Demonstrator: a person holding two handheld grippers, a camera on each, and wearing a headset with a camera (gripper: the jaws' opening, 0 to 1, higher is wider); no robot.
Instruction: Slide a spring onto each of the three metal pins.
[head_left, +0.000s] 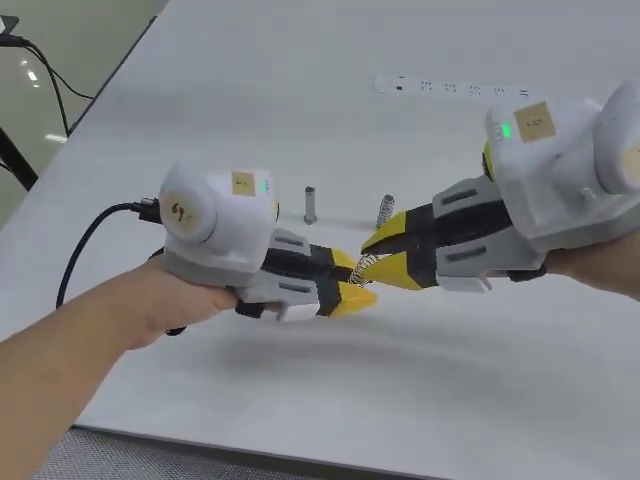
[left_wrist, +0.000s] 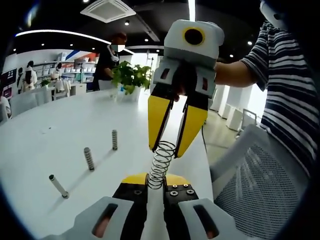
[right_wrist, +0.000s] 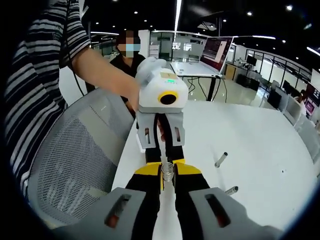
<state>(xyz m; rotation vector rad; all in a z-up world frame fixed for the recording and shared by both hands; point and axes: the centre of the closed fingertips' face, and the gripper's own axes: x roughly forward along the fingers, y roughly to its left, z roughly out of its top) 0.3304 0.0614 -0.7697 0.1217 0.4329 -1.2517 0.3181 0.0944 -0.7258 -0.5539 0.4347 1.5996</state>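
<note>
A loose spring (head_left: 368, 266) hangs over the white table (head_left: 300, 100), held between the two grippers, which meet tip to tip. My left gripper (head_left: 362, 291) is shut on its lower end (left_wrist: 155, 183). My right gripper (head_left: 373, 251) closes its yellow jaws on the upper end (left_wrist: 165, 148); the right gripper view shows the spring (right_wrist: 168, 172) between its own jaws (right_wrist: 168, 175). Beyond stand a bare pin (head_left: 310, 205) (left_wrist: 58, 186) and two pins wearing springs, a nearer pin (left_wrist: 89, 159) and a farther pin (left_wrist: 114, 140). One sprung pin (head_left: 386, 212) sits just behind the right gripper.
A white power strip (head_left: 455, 90) lies at the far side of the table. A black cable (head_left: 85, 240) trails from the left gripper to the table's left edge. A grey mesh chair (right_wrist: 75, 165) stands beside the near edge.
</note>
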